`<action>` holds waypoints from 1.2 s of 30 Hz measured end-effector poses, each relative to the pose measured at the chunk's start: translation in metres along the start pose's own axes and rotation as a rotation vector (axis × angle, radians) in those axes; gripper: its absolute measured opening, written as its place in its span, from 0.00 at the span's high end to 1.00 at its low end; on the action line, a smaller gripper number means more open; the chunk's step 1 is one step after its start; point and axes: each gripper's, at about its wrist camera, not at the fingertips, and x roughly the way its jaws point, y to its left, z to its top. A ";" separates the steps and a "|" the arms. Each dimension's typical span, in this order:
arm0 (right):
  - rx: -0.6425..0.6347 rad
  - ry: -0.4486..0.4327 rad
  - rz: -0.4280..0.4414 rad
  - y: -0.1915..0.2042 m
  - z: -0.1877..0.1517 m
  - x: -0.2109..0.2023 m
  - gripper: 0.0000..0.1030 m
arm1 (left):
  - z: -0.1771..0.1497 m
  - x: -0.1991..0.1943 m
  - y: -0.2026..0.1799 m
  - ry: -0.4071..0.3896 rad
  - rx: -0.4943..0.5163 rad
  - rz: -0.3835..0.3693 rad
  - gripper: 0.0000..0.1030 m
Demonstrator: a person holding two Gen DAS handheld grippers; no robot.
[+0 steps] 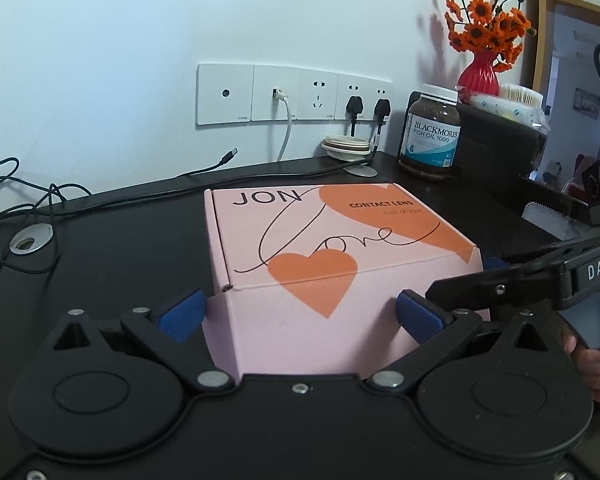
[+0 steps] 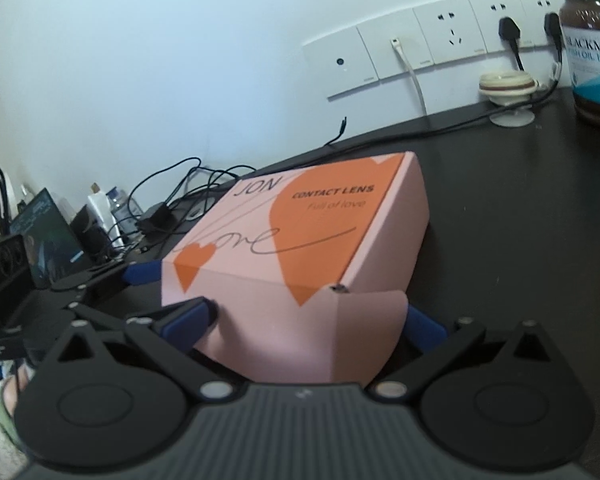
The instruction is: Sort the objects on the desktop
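A pink box printed with orange hearts and "CONTACT LENS" sits on the black desk. My left gripper straddles its near corner, with blue pads pressed to its faces. My right gripper holds another corner of the pink box, one pad against a face and the other partly behind a bent flap. In the left wrist view the right gripper's finger touches the box's right edge. The left gripper's pad shows at the box's left side in the right wrist view.
A brown fish oil bottle stands behind the box, with a red vase of orange flowers on a black organizer. Cables trail along the back. Wall sockets and a round lidded item are behind. Bottles and a tube stand far left.
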 end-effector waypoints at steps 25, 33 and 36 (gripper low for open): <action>-0.019 -0.020 -0.074 -0.005 -0.003 -0.017 0.01 | -0.003 0.003 -0.023 0.031 0.102 -0.016 0.00; -0.054 -0.062 -0.167 -0.005 -0.008 -0.027 0.01 | -0.006 -0.005 -0.024 0.015 0.043 0.014 0.00; -0.023 -0.070 -0.166 -0.010 -0.009 -0.028 0.01 | -0.006 -0.013 -0.029 -0.019 0.038 0.024 0.00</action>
